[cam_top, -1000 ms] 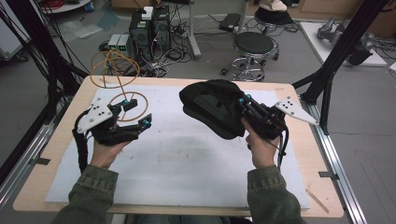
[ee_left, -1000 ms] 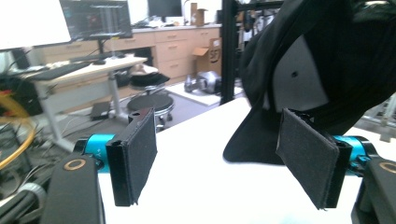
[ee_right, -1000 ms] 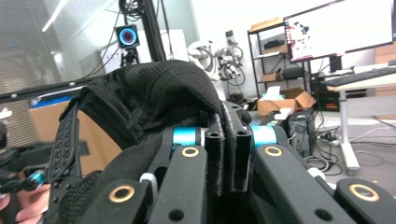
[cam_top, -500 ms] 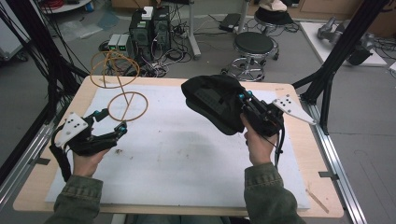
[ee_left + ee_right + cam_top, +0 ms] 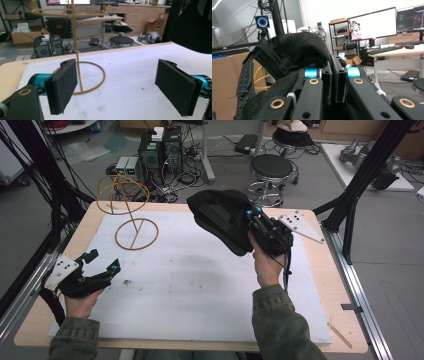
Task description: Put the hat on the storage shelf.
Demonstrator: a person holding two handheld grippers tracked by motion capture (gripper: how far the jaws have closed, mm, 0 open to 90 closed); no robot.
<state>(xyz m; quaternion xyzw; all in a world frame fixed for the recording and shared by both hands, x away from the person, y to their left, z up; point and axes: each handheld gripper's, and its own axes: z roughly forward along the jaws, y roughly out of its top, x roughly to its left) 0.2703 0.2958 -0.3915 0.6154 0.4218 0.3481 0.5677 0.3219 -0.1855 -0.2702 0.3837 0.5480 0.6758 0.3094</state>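
Holding the black cap (image 5: 222,217) up off the table at about 1 o'clock, my right gripper (image 5: 252,217) clenched on its fabric, jaws pinched together. My left gripper (image 5: 102,265) sits at 8 o'clock, jaws spread wide, gripping nothing, aimed at the wire hat stand (image 5: 131,212) at 11 o'clock. To do this well, I'd guess: steady the stand's thin post with the left first, then lower the cap's hollow squarely over the top ring, since it looks tippy.
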